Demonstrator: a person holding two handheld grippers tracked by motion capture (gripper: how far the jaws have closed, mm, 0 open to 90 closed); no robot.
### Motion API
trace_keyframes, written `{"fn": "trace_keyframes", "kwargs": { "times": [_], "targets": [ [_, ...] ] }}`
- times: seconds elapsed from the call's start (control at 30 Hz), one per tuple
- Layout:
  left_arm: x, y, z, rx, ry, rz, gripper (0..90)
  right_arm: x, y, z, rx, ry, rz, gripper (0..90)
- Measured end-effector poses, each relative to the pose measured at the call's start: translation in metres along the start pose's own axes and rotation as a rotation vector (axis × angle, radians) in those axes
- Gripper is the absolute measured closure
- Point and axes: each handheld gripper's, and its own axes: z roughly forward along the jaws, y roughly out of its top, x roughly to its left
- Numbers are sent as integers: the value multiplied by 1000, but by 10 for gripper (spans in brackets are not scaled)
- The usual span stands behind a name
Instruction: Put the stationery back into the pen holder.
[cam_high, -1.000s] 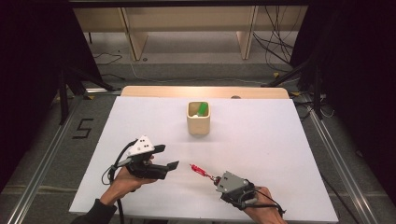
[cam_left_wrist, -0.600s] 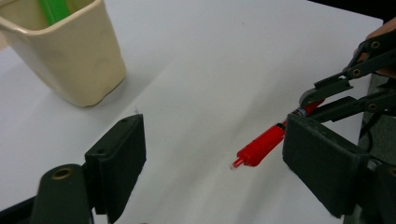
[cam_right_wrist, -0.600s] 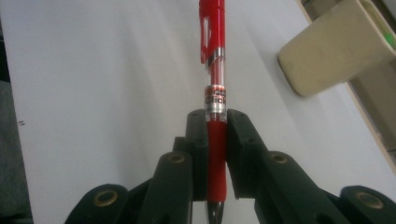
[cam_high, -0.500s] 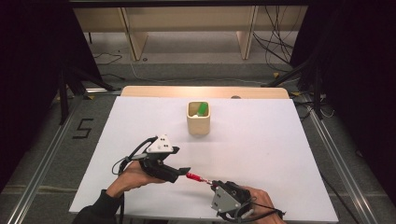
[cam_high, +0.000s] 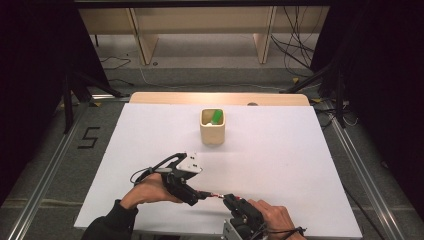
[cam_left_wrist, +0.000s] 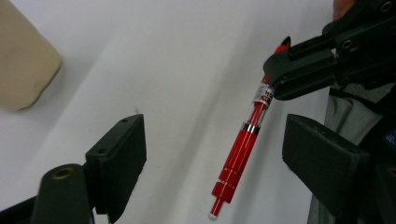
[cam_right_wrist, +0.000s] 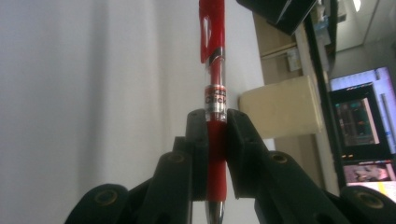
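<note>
While the right gripper (cam_high: 226, 197) clamps a red click pen (cam_left_wrist: 243, 144) by its grip section near the lower middle of the high view, the pen's cap end reaches left between the wide-open jaws of the left gripper (cam_high: 197, 196), touching neither pad in the left gripper view. Both grippers sit close to the near edge of the white bench (cam_high: 280, 150), at the bottom of the frame. Above them, toward the frame's centre, the bench lies bare up to a beige holder cup (cam_high: 212, 127) with a green item (cam_high: 216, 117) inside, well apart from the pen. The pen's band reads "Click" in the right gripper view. A black "5" (cam_high: 87, 137) marks the floor at the left of the high view.
</note>
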Motion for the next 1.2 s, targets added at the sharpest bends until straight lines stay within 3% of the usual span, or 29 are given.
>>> {"fn": "trace_keyframes", "kwargs": {
  "times": [0.07,0.23,0.37,0.57,0.77,1.03,1.2],
  "targets": [
    [-2,3,4,38,-15,12,215,1,0,1,-4,-21,-52,804],
    [-6,9,13,93,-41,55,232,6,-1,4,1,-44,-121,804],
    [-8,14,21,139,-55,82,249,8,-1,5,19,-37,-137,804],
    [-10,20,31,182,-82,121,275,9,0,4,-4,-46,-170,804],
    [-12,23,39,239,-112,160,365,11,1,5,0,-49,-195,804],
    [-16,26,46,280,-172,200,500,12,1,5,-7,-44,-213,804],
    [-15,26,50,299,-186,213,563,13,1,5,-8,-43,-212,805]
  ]
}}
